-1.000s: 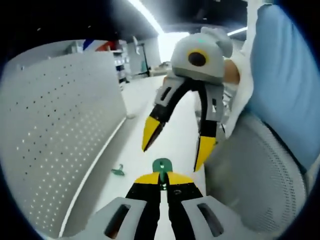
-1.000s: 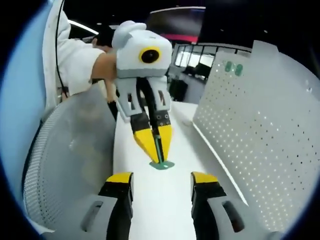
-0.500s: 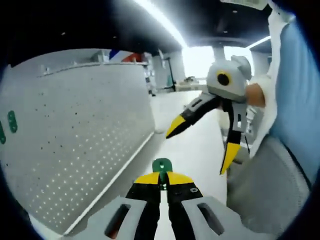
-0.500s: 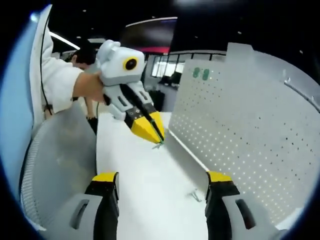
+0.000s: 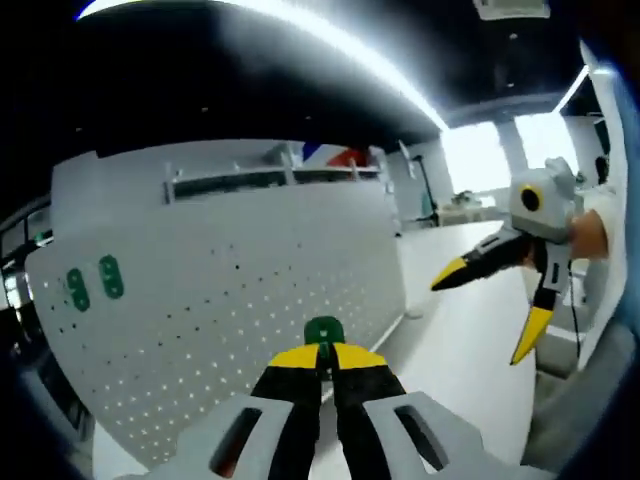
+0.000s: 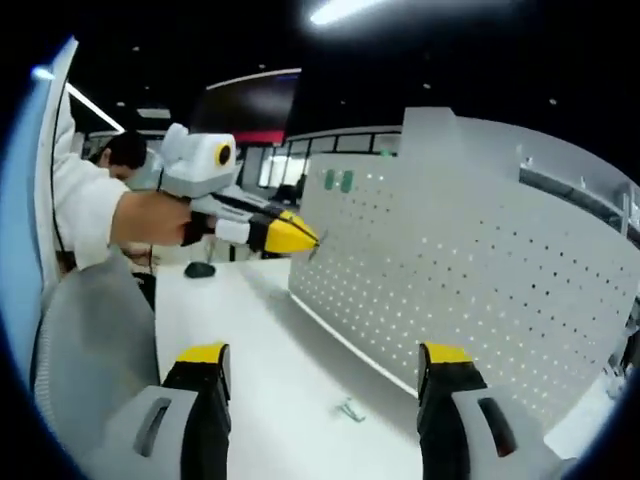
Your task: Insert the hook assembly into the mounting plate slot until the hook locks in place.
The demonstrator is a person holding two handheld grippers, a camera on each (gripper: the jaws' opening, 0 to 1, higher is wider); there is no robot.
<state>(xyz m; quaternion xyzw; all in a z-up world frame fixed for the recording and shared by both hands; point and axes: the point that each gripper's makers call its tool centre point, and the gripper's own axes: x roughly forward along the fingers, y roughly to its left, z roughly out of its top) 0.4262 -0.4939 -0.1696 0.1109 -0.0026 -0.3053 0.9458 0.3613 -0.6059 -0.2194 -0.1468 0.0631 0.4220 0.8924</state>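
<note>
Just ahead of the left tool [image 5: 322, 352], whose yellow tips clamp a green hook assembly [image 5: 323, 329], stands the white perforated mounting plate [image 5: 240, 290], nearer than a second ago. Two green hooks [image 5: 92, 282] hang upper left. The right tool [image 6: 318, 360] gapes wide over the smooth tabletop [image 6: 270, 380], another hook [image 6: 349, 409] between.
</note>
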